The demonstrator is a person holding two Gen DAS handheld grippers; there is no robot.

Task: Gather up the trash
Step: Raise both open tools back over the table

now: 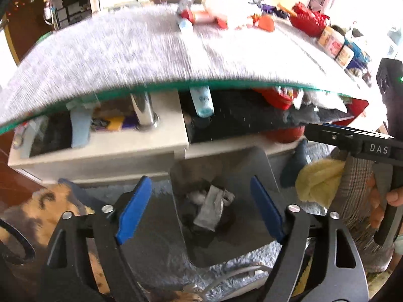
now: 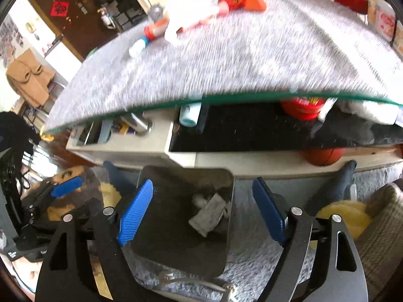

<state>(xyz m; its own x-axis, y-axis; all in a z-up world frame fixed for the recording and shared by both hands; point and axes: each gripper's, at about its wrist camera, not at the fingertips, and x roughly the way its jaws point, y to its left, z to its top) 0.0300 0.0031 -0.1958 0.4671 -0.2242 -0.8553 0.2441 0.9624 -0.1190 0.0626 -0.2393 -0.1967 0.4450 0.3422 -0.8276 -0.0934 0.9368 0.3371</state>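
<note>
A dark grey trash bin [image 1: 257, 166] stands on the shaggy rug below the glass table. It holds a crumpled grey wrapper [image 1: 210, 210] and white scraps. The bin [image 2: 176, 183] and the wrapper [image 2: 206, 217] also show in the right wrist view. My left gripper [image 1: 199, 209] is open and empty above the bin. My right gripper [image 2: 204, 210] is open and empty above the bin too; its body shows at the right of the left wrist view [image 1: 352, 138]. On the table's far side lie a small white-blue bottle [image 1: 185, 25], red wrappers [image 1: 216, 19] and white tissue [image 2: 186, 15].
The glass table top with a grey cloth [image 1: 126, 58] fills the upper half of both views. Under it is a beige shelf [image 1: 105, 148] with clutter. A red bowl [image 1: 308, 22] and packets [image 1: 333, 41] sit at the table's right. A yellow towel [image 1: 317, 181] lies right of the bin.
</note>
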